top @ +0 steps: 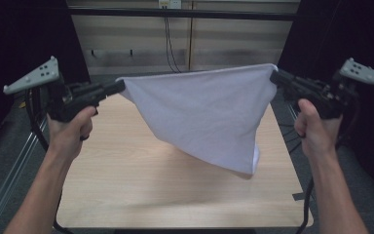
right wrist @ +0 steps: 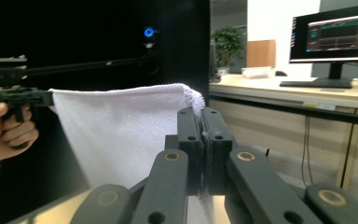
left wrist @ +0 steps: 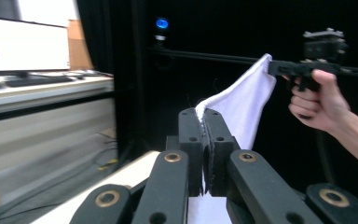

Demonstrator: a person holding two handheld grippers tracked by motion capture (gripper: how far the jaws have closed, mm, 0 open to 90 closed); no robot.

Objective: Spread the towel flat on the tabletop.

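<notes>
Left tool (top: 119,87) clamped on one top corner of white towel (top: 204,114), right tool (top: 274,75) clamped on the other. Towel hangs stretched between them, clear above the wooden bench (top: 126,185)

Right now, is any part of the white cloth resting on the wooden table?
No, the white cloth hangs above the wooden table.

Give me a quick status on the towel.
Left hand-held gripper and right hand-held gripper shut on top corners. Towel hanging spread above table. Nothing in the way.
</notes>
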